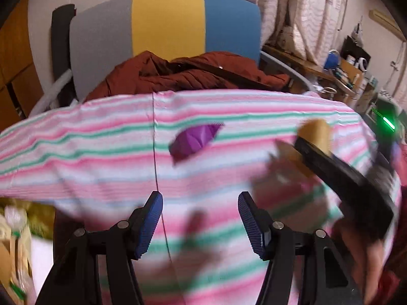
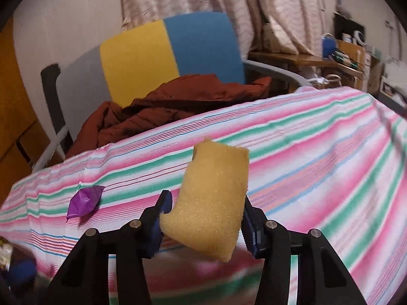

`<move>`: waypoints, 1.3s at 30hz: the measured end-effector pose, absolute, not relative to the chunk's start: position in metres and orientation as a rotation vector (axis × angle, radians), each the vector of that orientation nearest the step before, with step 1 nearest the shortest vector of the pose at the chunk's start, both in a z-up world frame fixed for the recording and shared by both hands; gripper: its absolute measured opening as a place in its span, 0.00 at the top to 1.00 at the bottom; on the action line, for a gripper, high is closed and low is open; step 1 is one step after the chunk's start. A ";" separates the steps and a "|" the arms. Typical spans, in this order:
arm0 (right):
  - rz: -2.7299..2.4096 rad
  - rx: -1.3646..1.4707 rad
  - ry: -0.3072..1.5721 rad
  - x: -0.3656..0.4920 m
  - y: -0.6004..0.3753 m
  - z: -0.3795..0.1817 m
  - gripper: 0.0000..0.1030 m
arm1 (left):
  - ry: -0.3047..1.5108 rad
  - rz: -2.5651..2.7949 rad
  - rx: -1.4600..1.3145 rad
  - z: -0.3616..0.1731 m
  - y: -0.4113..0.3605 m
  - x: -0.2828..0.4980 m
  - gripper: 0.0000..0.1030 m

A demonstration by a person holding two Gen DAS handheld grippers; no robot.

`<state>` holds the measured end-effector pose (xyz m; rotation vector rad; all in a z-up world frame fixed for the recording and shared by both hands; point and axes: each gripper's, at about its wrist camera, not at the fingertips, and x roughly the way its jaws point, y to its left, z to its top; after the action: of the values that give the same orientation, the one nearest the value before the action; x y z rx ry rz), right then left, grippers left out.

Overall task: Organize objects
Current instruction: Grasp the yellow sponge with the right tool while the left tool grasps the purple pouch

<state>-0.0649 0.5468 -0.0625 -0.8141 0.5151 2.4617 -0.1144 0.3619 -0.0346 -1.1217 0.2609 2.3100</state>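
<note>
My right gripper (image 2: pixel 204 211) is shut on a yellow sponge (image 2: pixel 213 198) and holds it above the striped tablecloth (image 2: pixel 318 152). In the left wrist view the right gripper (image 1: pixel 302 150) shows blurred at the right with the sponge (image 1: pixel 315 132) in it. A purple wrapper (image 2: pixel 85 199) lies on the cloth to the left of the sponge; it also shows in the left wrist view (image 1: pixel 193 139), ahead of my left gripper (image 1: pixel 200 218), which is open and empty over the cloth.
A chair (image 1: pixel 165 25) with a grey, yellow and blue back stands behind the table, a red-brown jacket (image 1: pixel 190 73) heaped on its seat. A cluttered wooden desk (image 1: pixel 338 71) is at the far right. A thin thread (image 1: pixel 155 139) hangs ahead of the left gripper.
</note>
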 end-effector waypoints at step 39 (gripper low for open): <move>2.401 -0.830 0.539 -0.059 0.550 -0.074 0.50 | 0.271 2.381 -0.919 -0.069 0.391 -0.147 0.70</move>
<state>-0.0589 0.5502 -0.0735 -0.8295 0.5389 2.4010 -0.1472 0.3913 -0.0693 -0.9194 0.2711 2.3806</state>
